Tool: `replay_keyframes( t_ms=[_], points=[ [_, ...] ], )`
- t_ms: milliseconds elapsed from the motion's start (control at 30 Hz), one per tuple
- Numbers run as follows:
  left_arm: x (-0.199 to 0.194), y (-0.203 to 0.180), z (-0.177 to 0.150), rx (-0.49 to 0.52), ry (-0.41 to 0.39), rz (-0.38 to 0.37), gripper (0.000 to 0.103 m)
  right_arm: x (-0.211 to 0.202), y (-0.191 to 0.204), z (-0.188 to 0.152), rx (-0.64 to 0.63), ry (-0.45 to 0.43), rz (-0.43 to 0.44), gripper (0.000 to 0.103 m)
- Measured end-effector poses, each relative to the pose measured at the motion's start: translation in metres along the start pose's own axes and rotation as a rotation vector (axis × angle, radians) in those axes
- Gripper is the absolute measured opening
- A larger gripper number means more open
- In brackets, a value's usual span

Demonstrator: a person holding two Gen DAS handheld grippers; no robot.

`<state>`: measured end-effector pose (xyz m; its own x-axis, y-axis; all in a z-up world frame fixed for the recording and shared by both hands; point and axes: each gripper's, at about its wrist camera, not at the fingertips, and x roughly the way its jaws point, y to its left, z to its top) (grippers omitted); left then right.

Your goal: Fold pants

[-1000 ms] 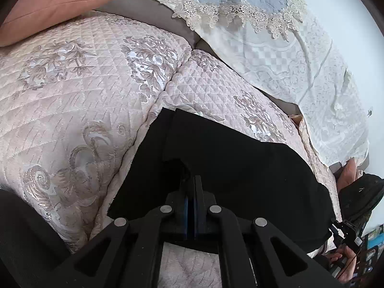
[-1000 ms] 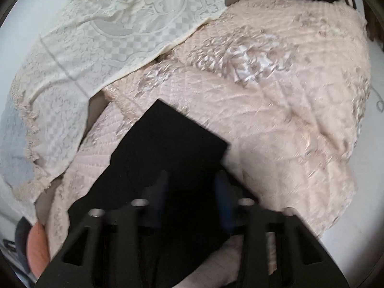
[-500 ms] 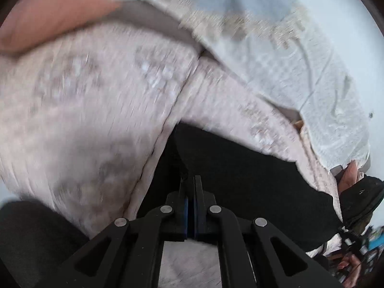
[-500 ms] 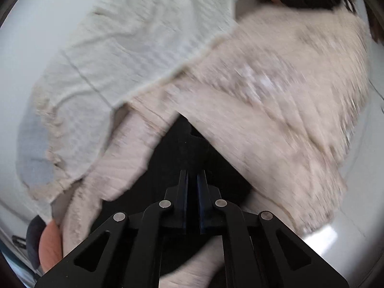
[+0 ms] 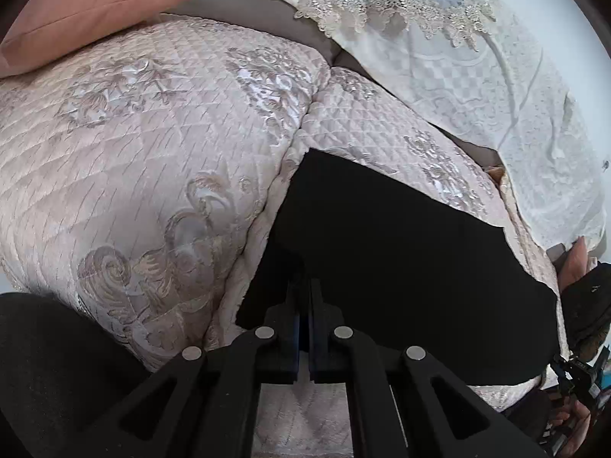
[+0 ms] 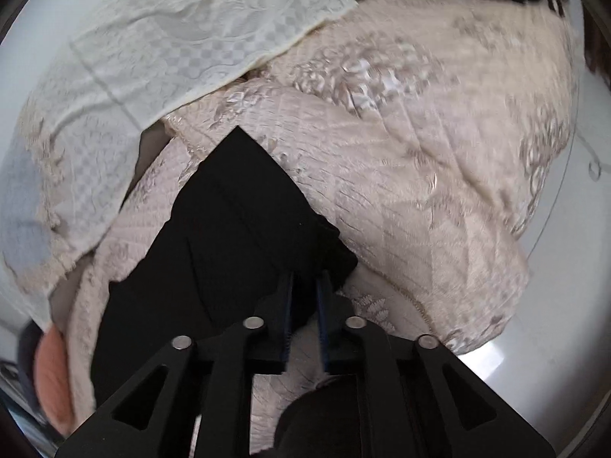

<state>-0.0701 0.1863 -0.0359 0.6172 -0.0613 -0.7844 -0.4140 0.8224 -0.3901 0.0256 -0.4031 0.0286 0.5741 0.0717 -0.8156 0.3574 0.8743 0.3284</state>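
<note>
The black pants lie flat on the pink quilted sofa cover, folded into a long dark shape. The left gripper has its two fingers pressed tight together, and they pinch the near edge of the pants. The right gripper has its fingers a little way apart, with a small gap between them. They sit right at the near corner of the pants, but I cannot tell if they hold the cloth. A white lace cloth hangs over the sofa back behind the pants. A pink cushion rests at the far left corner.
</note>
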Motion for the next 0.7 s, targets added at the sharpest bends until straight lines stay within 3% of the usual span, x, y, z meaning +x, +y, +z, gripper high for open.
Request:
replay_keyframes(
  t_ms=[167,300,500,700],
  points=[
    [-0.015,0.008,0.003,-0.029,-0.028,0.034,0.008,-0.033,0.008,-0.001,-0.084,-0.119,-0.126,0.025],
    [-0.033,0.008,0.008,-0.011,-0.095,0.115,0.008,-0.047,0.036,-0.012,-0.198,-0.167,-0.064,0.025],
    [-0.039,-0.025,0.003,0.097,-0.126,0.035,0.008,-0.013,0.1,-0.064,-0.479,-0.049,0.049,0.025],
    [0.0,-0.056,-0.019,0.23,-0.02,-0.001,0.008,0.024,0.118,-0.097,-0.631,0.034,-0.002,0.027]
  ],
)
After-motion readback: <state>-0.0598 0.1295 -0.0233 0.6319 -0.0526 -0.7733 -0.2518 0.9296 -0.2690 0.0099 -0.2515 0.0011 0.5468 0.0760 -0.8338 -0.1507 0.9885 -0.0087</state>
